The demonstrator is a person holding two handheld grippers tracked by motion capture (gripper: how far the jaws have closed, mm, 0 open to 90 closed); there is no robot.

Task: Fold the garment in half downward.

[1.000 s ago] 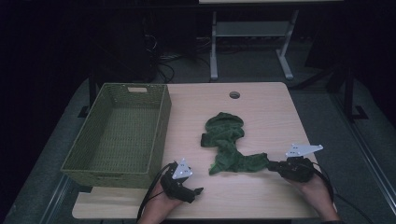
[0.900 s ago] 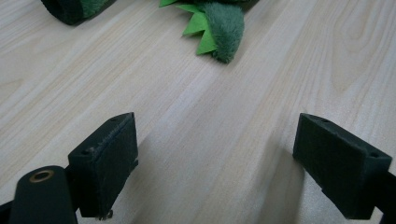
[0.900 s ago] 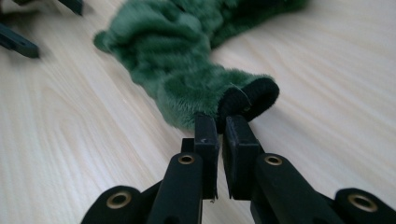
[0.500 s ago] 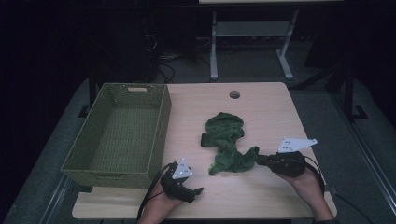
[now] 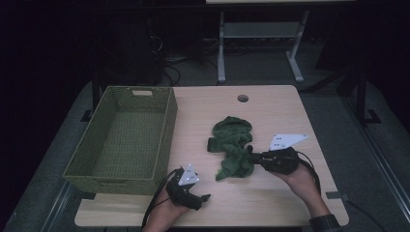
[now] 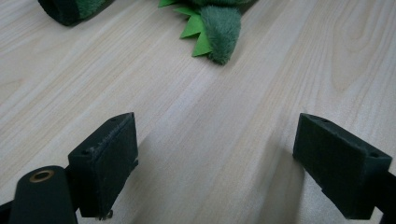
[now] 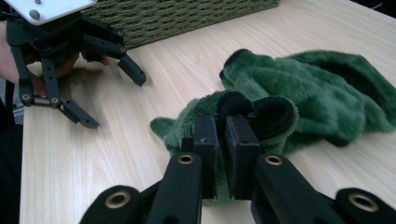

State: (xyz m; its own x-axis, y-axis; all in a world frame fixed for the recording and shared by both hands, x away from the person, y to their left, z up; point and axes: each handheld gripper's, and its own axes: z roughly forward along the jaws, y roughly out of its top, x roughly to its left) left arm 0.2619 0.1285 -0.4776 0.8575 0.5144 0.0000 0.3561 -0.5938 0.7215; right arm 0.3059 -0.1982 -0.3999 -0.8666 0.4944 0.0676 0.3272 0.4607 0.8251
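Dark room surrounds a light wooden table (image 5: pixel 280 111). On its near edge the left gripper (image 5: pixel 199 197) rests low, jaws wide apart, nothing between them. At the right side, the right gripper (image 5: pixel 252 157) lies nearly level, jaws clamped on the green plush garment (image 5: pixel 233 145) at the table's middle. Beside it, the green wicker basket (image 5: pixel 167 126) holds nothing.

From my left gripper view, the fuzzy green plush garment (image 6: pixel 219 32) is cut off by the top edge. In the right gripper view, its dark cuff edge runs down out of sight between the pinched black pads (image 7: pixel 240 151), and the woven green wicker basket (image 7: pixel 187 16) is cropped at the top.
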